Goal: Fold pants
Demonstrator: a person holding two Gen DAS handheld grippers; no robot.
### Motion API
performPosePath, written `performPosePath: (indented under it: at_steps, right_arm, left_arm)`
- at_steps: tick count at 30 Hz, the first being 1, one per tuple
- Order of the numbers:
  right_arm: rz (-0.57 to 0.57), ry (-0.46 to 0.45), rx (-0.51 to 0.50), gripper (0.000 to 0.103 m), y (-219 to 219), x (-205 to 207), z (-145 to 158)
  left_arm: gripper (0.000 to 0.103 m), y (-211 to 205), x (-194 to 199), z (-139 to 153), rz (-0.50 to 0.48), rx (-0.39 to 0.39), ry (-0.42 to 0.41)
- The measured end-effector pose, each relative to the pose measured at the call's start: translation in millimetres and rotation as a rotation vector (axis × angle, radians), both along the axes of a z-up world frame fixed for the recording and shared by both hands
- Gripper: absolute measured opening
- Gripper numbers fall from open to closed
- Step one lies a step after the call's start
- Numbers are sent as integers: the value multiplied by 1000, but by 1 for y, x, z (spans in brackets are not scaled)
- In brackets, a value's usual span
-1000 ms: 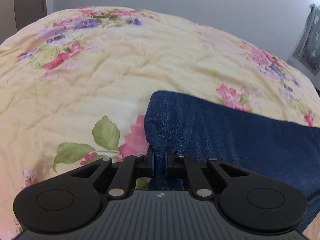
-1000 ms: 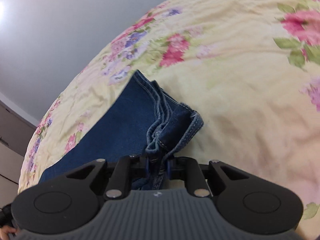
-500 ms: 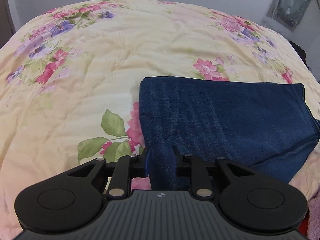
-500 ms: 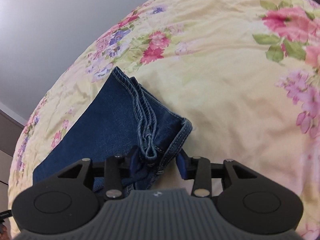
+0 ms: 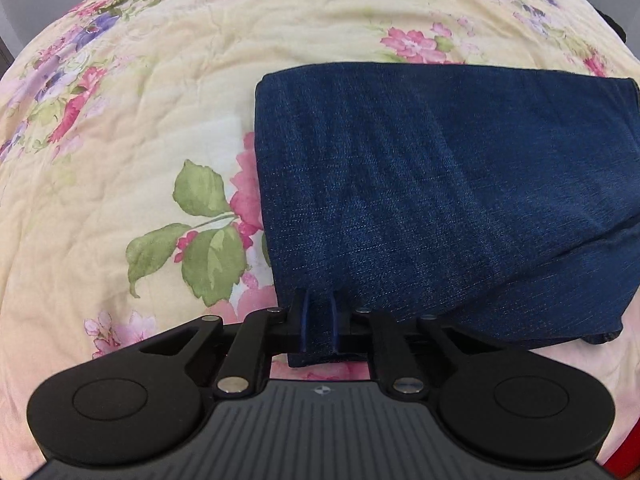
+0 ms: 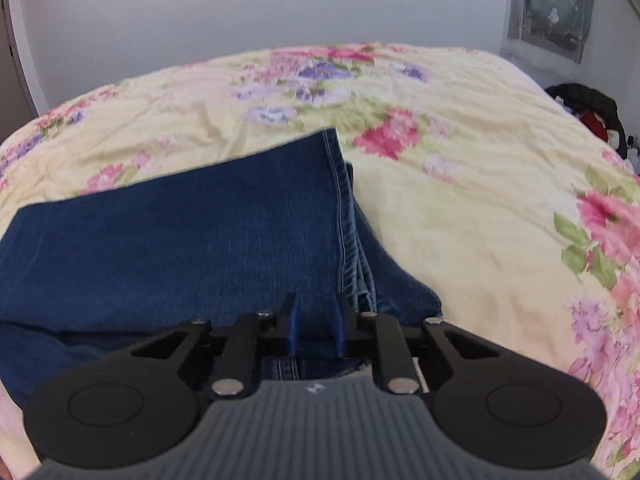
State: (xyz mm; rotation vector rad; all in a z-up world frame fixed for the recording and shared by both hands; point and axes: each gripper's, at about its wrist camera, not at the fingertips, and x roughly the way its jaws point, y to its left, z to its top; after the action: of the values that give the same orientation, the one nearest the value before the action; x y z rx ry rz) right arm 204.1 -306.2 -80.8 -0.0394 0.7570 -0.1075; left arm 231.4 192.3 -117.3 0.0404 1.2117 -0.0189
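Left wrist view: my left gripper [image 5: 319, 307] sits at the near left corner of the pants [image 5: 440, 184], its jaws a little apart with a strip of denim between them. Whether they are pinching that cloth or just straddling it, I cannot tell. The pants lie on the floral bedspread [image 5: 140, 140] as a compact dark blue rectangle, its left edge a clean fold, with a lower layer peeking out at the near right.

In the right wrist view, my right gripper [image 6: 316, 322] has its jaws spread wider over the stacked hems [image 6: 350, 248], gripping nothing as far as I can see. The stitched hem edges are layered and roughly lined up, though one fans out slightly to the right.

I judge the main folds to be done. What seems left is backing both grippers off and perhaps squaring that protruding lower layer and the splayed hems.
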Motion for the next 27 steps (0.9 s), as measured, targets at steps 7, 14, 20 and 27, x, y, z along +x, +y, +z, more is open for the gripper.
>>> performPosePath:
  at_steps: [7,14,20,27]
  right_arm:
    - [6,23,11,0,-5,0,-14]
    - [3,-73,174,49,-25,-15,23]
    - [-12,-33,328,74,-65,8,30]
    - [-27,106,520,72,-114,57,-7]
  left_arm:
    - [12,-10,4,-7,8,62,30]
    - [13,-32,-4,42,-44,34,-109]
    - [13,-87,22,51,-146,-50,-166]
    - [13,-144,54,25,-216,-115,-178]
